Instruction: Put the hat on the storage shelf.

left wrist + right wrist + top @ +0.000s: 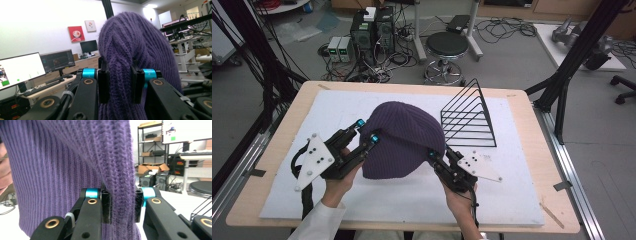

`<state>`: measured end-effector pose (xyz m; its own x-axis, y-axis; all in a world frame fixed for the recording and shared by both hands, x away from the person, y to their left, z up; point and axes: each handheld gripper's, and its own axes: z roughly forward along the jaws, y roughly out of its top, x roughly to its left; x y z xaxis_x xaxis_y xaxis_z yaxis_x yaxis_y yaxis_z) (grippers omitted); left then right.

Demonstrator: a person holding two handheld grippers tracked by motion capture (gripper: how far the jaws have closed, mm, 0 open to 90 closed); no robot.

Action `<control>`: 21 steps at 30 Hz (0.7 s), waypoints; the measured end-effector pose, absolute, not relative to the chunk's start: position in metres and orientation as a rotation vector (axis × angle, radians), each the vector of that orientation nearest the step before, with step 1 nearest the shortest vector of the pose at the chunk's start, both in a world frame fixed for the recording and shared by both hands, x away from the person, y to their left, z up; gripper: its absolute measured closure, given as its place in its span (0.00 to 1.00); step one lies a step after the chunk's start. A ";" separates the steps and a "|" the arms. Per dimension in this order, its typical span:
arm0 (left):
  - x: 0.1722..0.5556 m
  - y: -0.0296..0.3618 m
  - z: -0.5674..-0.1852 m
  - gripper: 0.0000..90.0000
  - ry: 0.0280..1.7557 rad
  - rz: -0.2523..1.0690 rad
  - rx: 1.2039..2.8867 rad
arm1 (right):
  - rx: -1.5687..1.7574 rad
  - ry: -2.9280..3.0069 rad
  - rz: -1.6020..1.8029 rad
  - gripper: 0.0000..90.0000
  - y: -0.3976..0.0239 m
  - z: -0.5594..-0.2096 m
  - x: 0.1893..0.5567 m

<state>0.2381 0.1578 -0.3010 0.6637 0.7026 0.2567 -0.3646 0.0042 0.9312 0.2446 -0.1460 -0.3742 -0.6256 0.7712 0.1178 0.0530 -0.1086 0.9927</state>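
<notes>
A purple ribbed knit beanie [404, 137] is held up over the middle of the white mat [512, 195]. My left gripper [368, 131] pinches the hat's left side; in the left gripper view a thick fold of purple knit [120, 75] is clamped between the two black jaws of my left gripper [120, 85]. My right gripper [432, 155] grips the hat's lower right edge, and in the right gripper view the ribbed edge [122, 205] runs down between the jaws of my right gripper [122, 206]. A hand holds each gripper from the near side.
A black wire rack [469, 117] stands on the mat just right of the hat, close to my right gripper. The wooden table [532, 120] rims the mat. Beyond the far edge are a round stool [446, 47], computer boxes [372, 30] and cables on the floor.
</notes>
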 end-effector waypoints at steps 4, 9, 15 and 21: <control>0.252 0.152 -0.294 0.83 0.329 0.844 1.322 | 0.911 1.622 1.772 0.86 -0.151 -0.369 0.245; 0.268 0.141 -0.281 0.83 0.321 0.823 1.331 | 0.938 1.593 1.747 0.85 -0.159 -0.360 0.253; 0.294 0.122 -0.270 0.83 0.311 0.810 1.328 | 0.981 1.554 1.685 0.86 -0.175 -0.341 0.272; 0.322 0.106 -0.264 0.83 0.347 0.793 1.327 | 0.994 1.571 1.628 0.86 -0.187 -0.329 0.290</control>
